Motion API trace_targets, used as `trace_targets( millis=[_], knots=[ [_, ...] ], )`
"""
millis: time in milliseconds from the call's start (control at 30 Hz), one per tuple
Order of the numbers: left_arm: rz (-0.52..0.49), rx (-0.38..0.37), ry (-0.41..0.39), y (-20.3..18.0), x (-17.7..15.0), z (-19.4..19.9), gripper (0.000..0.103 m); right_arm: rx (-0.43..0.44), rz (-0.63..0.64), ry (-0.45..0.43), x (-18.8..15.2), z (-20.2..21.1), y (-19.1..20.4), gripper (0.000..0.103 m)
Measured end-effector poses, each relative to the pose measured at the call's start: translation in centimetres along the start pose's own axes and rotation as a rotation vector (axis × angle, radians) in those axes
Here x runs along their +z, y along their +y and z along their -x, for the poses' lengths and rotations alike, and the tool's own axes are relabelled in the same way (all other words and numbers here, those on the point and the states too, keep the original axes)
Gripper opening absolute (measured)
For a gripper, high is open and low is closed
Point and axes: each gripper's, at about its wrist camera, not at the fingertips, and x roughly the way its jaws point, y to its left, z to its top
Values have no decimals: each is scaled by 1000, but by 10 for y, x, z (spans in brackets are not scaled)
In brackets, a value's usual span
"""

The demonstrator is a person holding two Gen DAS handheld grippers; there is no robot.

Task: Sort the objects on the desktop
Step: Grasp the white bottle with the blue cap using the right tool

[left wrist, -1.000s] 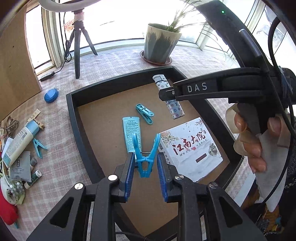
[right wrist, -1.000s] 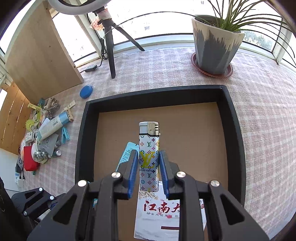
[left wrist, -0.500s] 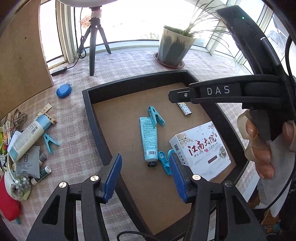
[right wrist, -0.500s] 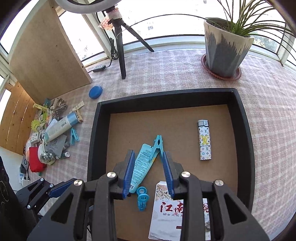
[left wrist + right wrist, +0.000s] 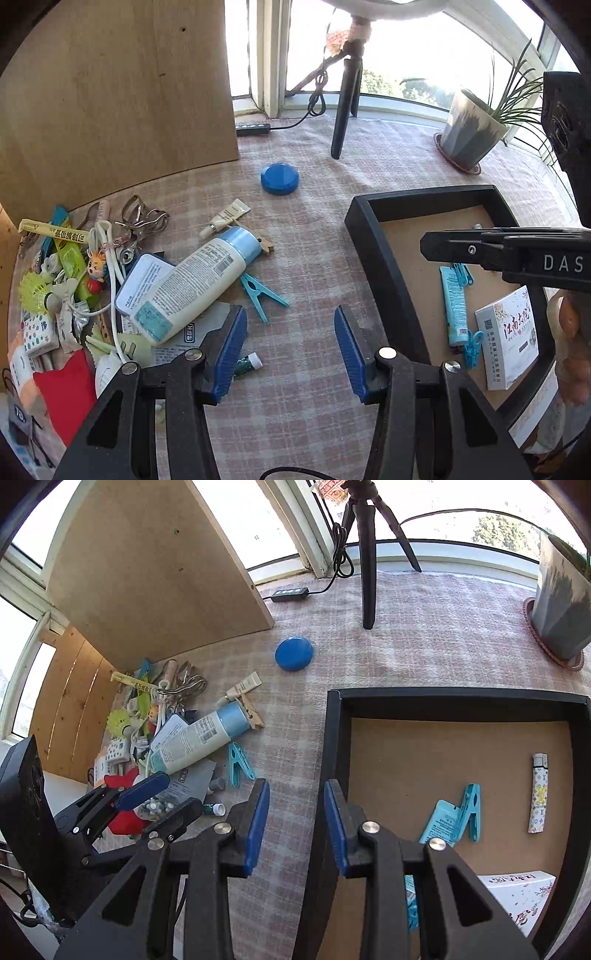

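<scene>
Below the left gripper (image 5: 290, 347) lies bare checked cloth (image 5: 314, 266); its blue pads (image 5: 231, 354) stand wide apart with nothing between them, and they have just been closing a little. The right gripper (image 5: 293, 823) is likewise spread and empty, its jaws having just widened, poised over the cloth just left of the black tray (image 5: 334, 746). Both tools tilt steeply downward, and fingers of the person's right hand (image 5: 570, 354) show at the right edge of the left wrist view.

Inside the tray, right of both grippers, the count is: one patterned lighter (image 5: 537, 797), one teal tube (image 5: 454, 306), one white printed box (image 5: 511, 336), and two blue clothespins, one at the tube's far end (image 5: 463, 273) and one at its near end (image 5: 472, 349).

Outside the tray, one blue clothespin (image 5: 260, 295) lies just ahead of the left gripper's left finger. One big white bottle with a blue cap (image 5: 195, 284) rests beyond it, atop a heap of small clutter to the left. One small green-and-white vial (image 5: 249, 363) sits touching or just beside the left pad. One wooden clothespin (image 5: 251, 714), one small cream tube (image 5: 225, 218) and one round blue lid (image 5: 279, 178) lie farther ahead. One tripod (image 5: 345, 96) and one potted plant (image 5: 472, 129) stand beyond.
</scene>
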Motion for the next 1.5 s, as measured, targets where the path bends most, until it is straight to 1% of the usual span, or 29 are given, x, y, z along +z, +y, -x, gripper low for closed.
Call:
trace_targets(
  millis=[100,233,367,500,600,667,767,900,1000,1100,1333,1500],
  knots=[
    [45,30,13,35,8,-9,46,31,-28,44,12,-25,14,31],
    [69,58,30,63,15,-22,46,55,-56,92,24,-57,29,31],
    [77,39,56,76,19,-36,46,73,-70,136,31,-83,42,31],
    [68,22,74,77,21,-46,49,111,-90,177,35,-103,50,31],
    [46,14,93,72,19,-53,49,111,-93,199,36,-115,55,31],
    [42,-4,104,69,16,-57,49,121,-96,213,36,-122,57,31],
    [40,-44,117,63,11,-62,48,127,-107,224,35,-129,55,31],
    [40,-72,131,53,7,-71,47,157,-133,242,36,-134,48,31],
    [57,-88,144,50,6,-80,47,177,-142,250,36,-137,47,31],
    [96,-118,138,52,6,-86,46,171,-122,242,36,-139,51,32],
    [168,-133,111,58,7,-88,45,130,-54,217,37,-140,61,36],
    [185,-146,102,59,6,-87,44,96,10,208,34,-138,67,38]
  ],
)
